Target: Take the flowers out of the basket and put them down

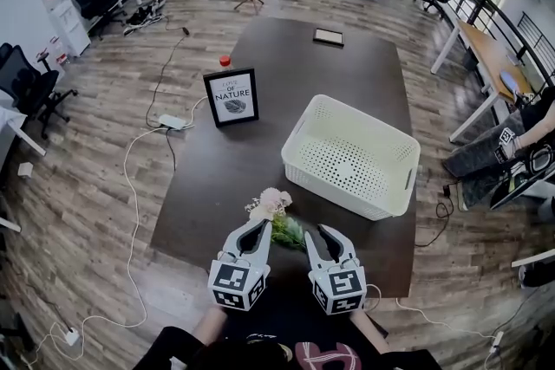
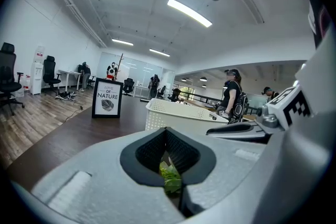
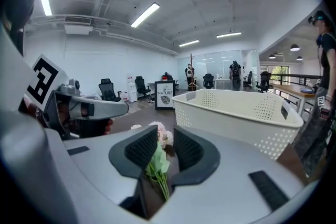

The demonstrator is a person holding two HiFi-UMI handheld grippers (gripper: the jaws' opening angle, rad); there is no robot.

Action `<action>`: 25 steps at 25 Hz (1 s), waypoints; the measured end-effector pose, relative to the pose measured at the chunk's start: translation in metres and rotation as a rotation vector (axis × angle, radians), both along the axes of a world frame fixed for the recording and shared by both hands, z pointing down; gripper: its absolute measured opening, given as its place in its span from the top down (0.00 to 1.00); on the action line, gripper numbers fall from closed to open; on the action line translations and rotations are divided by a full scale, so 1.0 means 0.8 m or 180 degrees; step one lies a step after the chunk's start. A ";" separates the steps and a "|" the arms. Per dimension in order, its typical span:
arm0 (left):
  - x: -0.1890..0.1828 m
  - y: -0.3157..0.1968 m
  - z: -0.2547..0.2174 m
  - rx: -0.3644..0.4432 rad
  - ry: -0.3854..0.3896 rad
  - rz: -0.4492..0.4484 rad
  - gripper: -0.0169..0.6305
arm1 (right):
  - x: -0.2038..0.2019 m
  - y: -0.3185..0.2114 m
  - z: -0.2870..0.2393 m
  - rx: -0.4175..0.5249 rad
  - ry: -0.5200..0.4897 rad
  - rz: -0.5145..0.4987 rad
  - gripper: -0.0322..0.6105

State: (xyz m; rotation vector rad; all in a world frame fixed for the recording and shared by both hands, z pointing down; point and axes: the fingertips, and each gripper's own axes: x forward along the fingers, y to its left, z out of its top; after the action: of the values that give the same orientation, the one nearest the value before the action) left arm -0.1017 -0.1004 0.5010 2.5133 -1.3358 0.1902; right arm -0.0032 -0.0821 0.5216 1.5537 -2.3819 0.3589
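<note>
**A:** ok, where are we at with the basket (image 1: 338, 191)? What's in it?

**B:** From the head view we only see its own bare floor. It's white plastic, rectangular with rounded corners. Little holes cover the bottom and walls, and there's a slot handle in the short end. It sits on the right side of the dark brown, wood-look table (image 1: 286, 48).

**A:** And the flowers (image 1: 272, 205)?

**B:** Out of it, down at our edge of the table, near the basket's closest corner but not touching it. Pale pink and cream blossoms point away from us, green leaves and thin stems toward us. We can't tell if they actually rest on the tabletop.

**A:** Grippers?

**B:** Both are grey with ridged black pads and a black-and-white marker cube. The left gripper (image 1: 261, 223) is pinched down to a slit with green leaves caught in it, so we'd call that holding the flowers. The right gripper (image 1: 323, 230) is narrow but not clamped. Stems and a pale leaf stand between its pads, up against one, with a gap beside the other.

**A:** Any text?

**B:** The black-framed sign (image 1: 231, 97) further up the table reads "LOVE OF NATURE" over a leaf drawing. A red cap (image 1: 225, 61) pokes up behind it, and a flat black device (image 1: 329, 36) lies at the far end.
</note>
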 end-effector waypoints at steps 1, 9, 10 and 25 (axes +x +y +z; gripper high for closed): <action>0.001 0.000 0.000 0.0003 -0.0001 0.0010 0.96 | 0.000 0.000 0.000 0.0005 0.0006 0.0004 0.81; 0.003 0.006 0.000 0.0004 -0.0003 0.0032 0.96 | -0.002 0.007 -0.002 0.0049 0.0052 -0.0007 0.88; 0.003 0.006 0.000 0.0003 -0.0005 0.0034 0.96 | -0.002 0.007 -0.002 0.0054 0.0060 0.0006 0.90; 0.007 0.015 0.008 -0.0027 0.0004 0.0054 0.96 | 0.003 0.013 0.004 0.0054 0.0074 0.0063 0.94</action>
State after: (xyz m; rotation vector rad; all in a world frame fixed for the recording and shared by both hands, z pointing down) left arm -0.0963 -0.0885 0.5072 2.5181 -1.3107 0.1973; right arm -0.0009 -0.0714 0.5252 1.5812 -2.3596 0.3237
